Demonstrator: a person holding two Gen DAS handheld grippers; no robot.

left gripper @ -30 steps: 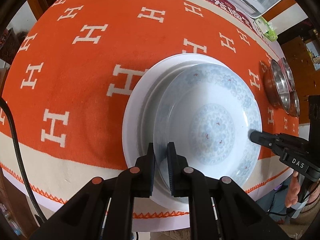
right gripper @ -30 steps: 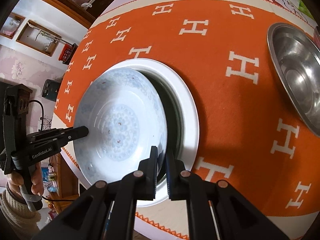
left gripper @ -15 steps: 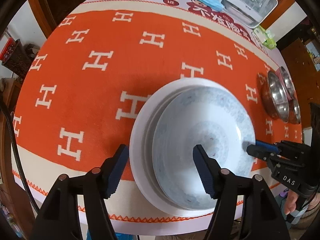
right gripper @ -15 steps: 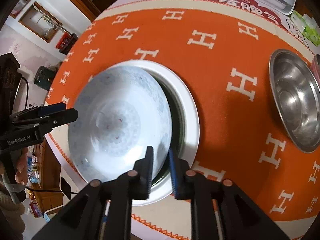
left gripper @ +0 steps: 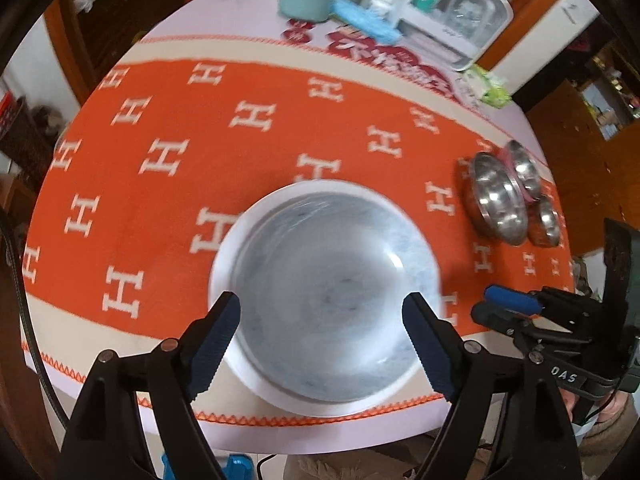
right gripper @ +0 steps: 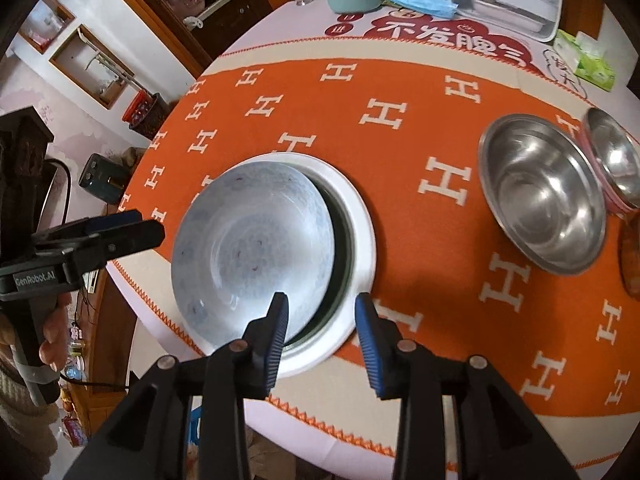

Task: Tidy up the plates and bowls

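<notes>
The left gripper (left gripper: 320,316) has its two blue-padded fingers spread wide, and nothing is between them. Its jaws have just been opening. The right gripper (right gripper: 320,316) has its fingers a smaller way apart, and they too have just been opening. They hold nothing.

Below both grippers sits the pale blue patterned china plate (right gripper: 252,248). It rests on top of the bigger white plate (right gripper: 362,220), a bit off to one side, so a dark gap shows along one edge. Both plates are near the front edge of the round table with the orange cloth covered in white H letters (right gripper: 400,160).

It looks like the blue plate has just been stacked and let go, so this step seems done.

Off to one side are the shiny metal bowls: a big steel bowl (right gripper: 544,196) and a smaller steel bowl (right gripper: 616,160) just beside it. A good next move would be to reach for those bowls and nest the small one inside the big one. That calls for a careful grip on a thin, slippery rim.
</notes>
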